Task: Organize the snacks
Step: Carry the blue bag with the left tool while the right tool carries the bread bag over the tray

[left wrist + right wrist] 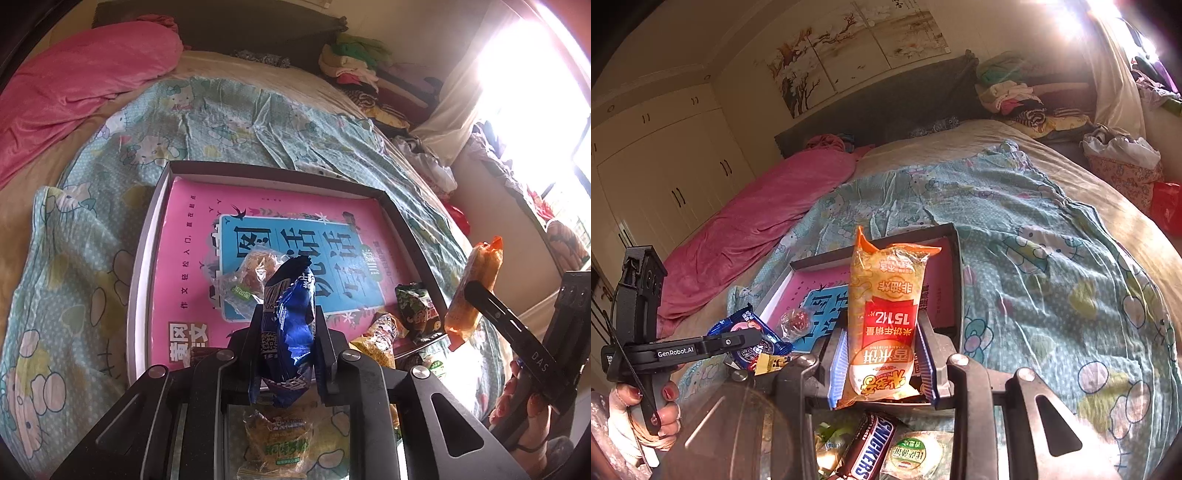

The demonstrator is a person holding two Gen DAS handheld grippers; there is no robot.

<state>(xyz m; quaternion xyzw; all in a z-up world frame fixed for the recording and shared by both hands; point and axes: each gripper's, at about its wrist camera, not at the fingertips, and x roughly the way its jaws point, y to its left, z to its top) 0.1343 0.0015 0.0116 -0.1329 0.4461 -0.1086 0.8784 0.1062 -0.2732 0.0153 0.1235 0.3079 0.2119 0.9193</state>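
Two tools clamped, left tool (286,325) on blue packet (288,317) hiding the book cover (192,236), right tool (882,354) on orange packet (882,317).

– What sort of room is this?
– A bedroom. A bed (1052,258) fills the middle, spread with a pale green cartoon-cat sheet (258,125), a pink blanket (74,85) along its left edge.
– And behind it?
– A dark headboard (886,107) under a blossom painting (857,48), cream wardrobes (665,162) to the left, clothes heaped (1015,96) at the head corner.
– Light?
– Glaring daylight from a window (535,85) on the right.
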